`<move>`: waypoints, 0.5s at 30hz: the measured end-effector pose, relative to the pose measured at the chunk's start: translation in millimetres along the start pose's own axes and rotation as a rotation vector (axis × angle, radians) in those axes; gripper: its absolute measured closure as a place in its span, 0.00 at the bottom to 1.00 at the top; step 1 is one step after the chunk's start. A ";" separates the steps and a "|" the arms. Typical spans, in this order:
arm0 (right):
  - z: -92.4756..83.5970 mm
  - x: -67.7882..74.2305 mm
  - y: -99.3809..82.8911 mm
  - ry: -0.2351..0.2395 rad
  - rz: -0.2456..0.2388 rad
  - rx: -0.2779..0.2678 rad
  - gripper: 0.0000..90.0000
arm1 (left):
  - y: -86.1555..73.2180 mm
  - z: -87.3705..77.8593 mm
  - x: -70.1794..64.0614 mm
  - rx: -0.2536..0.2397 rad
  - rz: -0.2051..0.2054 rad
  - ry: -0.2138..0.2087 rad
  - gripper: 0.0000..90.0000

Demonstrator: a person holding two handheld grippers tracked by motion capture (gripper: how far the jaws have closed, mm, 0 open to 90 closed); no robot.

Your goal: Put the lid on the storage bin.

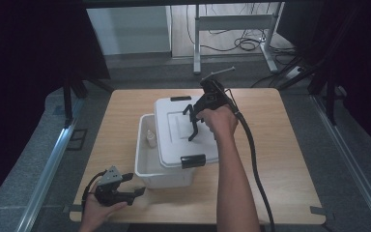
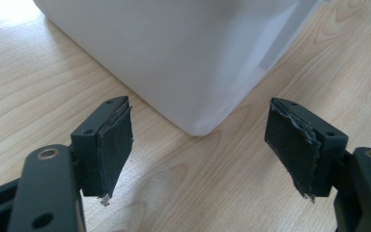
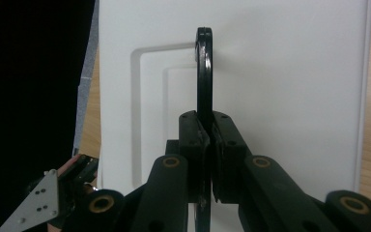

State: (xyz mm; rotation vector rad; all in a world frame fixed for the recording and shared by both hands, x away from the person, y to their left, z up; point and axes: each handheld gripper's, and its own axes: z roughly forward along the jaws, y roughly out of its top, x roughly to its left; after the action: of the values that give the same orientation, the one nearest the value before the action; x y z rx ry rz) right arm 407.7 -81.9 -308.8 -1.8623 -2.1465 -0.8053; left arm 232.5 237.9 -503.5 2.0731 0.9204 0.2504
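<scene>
Your right gripper [image 3: 207, 145] is clamped on the black lid handle [image 3: 204, 72], holding the white lid [image 1: 183, 128] skewed over the storage box [image 1: 147, 164]. Your left gripper [image 2: 198, 145] rests on the table [image 1: 280, 145] beside the box's corner; its fingers gape empty.

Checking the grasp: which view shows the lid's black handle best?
Right gripper view: the black handle stands edge-on, pinched between the right gripper fingers above the white lid. High view shows it small, partly hidden. Left gripper view shows the bin's corner.

A wooden table [image 1: 280, 159] carries a white plastic bin [image 1: 162, 171]
</scene>
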 end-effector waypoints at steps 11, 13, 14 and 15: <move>22.9 27.8 -6.1 0.022 0.017 0.008 0.95 | -0.7 -1.9 -0.4 -0.015 0.001 -0.008 0.28; 31.0 36.6 -9.4 0.010 0.015 0.020 0.95 | -1.0 -2.4 0.2 -0.017 -0.001 -0.009 0.28; 31.0 36.6 -9.4 0.010 0.015 0.020 0.95 | -1.0 -2.4 0.2 -0.017 -0.001 -0.009 0.28; 33.0 38.8 -10.6 0.006 0.017 0.022 0.95 | -1.3 -2.4 0.5 -0.017 -0.002 -0.009 0.28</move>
State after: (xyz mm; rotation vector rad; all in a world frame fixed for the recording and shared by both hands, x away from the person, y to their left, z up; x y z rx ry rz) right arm 396.8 -32.4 -320.8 -1.8621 -2.1241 -0.7800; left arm 231.0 240.2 -503.0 2.0555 0.9118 0.2468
